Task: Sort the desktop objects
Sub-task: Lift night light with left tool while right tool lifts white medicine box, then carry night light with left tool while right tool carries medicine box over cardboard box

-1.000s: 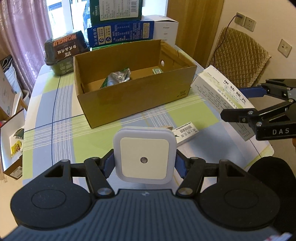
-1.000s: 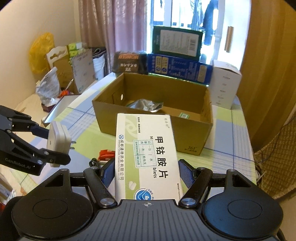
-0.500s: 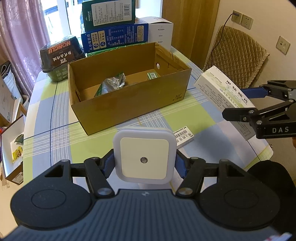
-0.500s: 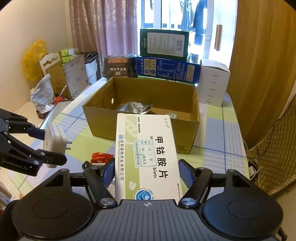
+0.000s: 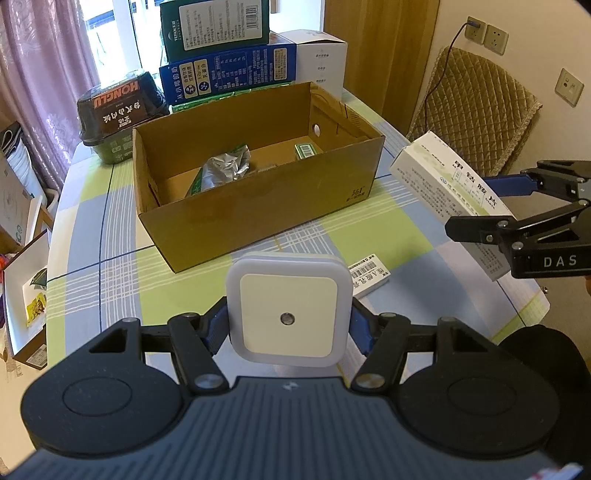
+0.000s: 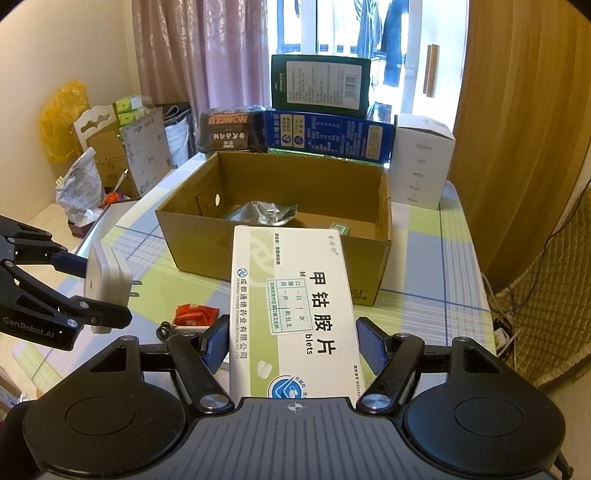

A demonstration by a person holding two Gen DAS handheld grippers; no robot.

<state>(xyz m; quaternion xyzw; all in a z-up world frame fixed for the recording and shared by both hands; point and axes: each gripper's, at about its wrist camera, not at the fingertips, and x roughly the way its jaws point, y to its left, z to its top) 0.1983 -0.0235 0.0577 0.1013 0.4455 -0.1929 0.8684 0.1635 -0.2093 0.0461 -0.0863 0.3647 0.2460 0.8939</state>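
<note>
Two grippers are held above the table [image 5: 92, 266], each carrying something, both on the near side of the open carton [image 5: 255, 184]. The left gripper [image 5: 288, 325] has its fingers [image 5: 216, 326] pinching a white square night light [image 5: 288, 310] by its two sides, its flat face with a small round sensor turned to the camera. In the right wrist view the same light [image 6: 107, 284] shows its plug prongs pointing toward the carton [image 6: 280, 221], and it hangs clear of the table, to the carton's near left.

The right gripper [image 6: 291, 343] has its fingers [image 6: 371, 345] closed on the sides of a white and green pill box [image 6: 295, 314], held lengthwise with its far end reaching toward the carton's near wall. In the left wrist view that box [image 5: 447, 192] sits tilted in the air off the carton's right end.

Inside the carton lie a crumpled silver foil pack [image 5: 225, 168] and a small green box [image 5: 306, 149]. On the table just in front of the carton are a small white barcoded box [image 5: 369, 275], a red packet [image 6: 195, 315] and a black cable [image 6: 164, 330]. Behind the carton stand a dark "HONGLU" package [image 5: 118, 110], a blue box [image 5: 229, 75] with a green box [image 5: 218, 22] on top, and a white box [image 5: 321, 61].
</note>
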